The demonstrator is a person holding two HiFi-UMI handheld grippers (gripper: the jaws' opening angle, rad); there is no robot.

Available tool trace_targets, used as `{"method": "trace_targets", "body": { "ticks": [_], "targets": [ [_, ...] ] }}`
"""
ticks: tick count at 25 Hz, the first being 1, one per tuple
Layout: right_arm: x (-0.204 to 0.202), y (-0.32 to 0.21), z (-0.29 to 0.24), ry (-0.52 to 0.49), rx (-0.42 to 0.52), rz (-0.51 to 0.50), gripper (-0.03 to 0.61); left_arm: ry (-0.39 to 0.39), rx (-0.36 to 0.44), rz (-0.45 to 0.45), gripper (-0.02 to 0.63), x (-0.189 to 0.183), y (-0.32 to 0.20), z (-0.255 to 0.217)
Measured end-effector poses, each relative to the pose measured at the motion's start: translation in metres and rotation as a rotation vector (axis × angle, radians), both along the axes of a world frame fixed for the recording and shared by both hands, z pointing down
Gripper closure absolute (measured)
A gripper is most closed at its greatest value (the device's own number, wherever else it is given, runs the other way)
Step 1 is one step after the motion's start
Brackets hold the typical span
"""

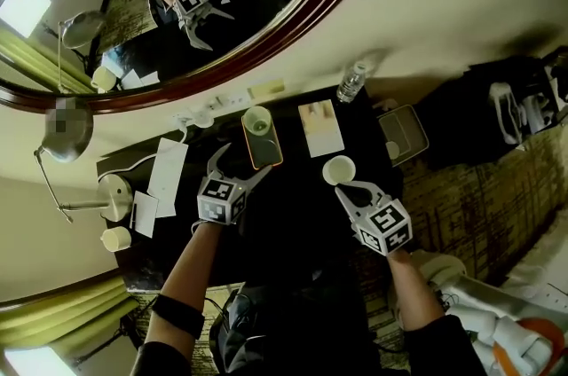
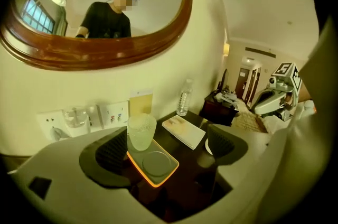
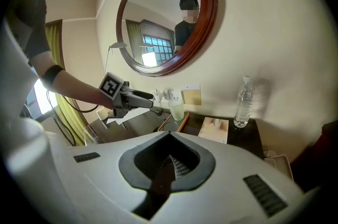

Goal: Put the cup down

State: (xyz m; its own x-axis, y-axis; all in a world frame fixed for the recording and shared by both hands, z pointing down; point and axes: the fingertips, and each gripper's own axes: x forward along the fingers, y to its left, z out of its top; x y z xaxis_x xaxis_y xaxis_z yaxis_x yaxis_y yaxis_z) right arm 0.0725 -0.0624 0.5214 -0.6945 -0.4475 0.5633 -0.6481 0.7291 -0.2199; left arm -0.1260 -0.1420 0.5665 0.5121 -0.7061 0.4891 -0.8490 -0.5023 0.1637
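While my left gripper [image 2: 166, 153] gapes empty, cup [image 2: 141, 132] stands upright on tray [image 2: 160, 179] straight ahead, untouched, toward its left jaw; right gripper [image 3: 168, 162] clenched, farther off.

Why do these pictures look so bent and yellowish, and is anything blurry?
Head view: dim, the dark table swallows detail. Left gripper view: yellow cast, the wide lens bows the mirror frame; the cup is sharp. Right gripper view: black corners, evenly lit wall.
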Motion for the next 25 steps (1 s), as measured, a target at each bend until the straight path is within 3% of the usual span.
{"method": "trace_targets", "body": {
  "ticks": [14, 23, 25],
  "targets": [
    [-0.072, -0.006, 0.032, -0.032, -0.019, -0.132, 0.572, -0.056, -0.013, -0.031, 0.103, -0.005, -0.093, 0.073],
    [-0.067, 0.003, 0.045, -0.041, -0.031, -0.106, 0.572, -0.111, -0.013, 0.042, 0.106, 0.005, -0.116, 0.100],
    [-0.061, 0.004, 0.046, -0.040, -0.033, -0.100, 0.572, -0.135, -0.016, 0.043, 0.153, 0.007, -0.117, 0.105]
  ]
}}
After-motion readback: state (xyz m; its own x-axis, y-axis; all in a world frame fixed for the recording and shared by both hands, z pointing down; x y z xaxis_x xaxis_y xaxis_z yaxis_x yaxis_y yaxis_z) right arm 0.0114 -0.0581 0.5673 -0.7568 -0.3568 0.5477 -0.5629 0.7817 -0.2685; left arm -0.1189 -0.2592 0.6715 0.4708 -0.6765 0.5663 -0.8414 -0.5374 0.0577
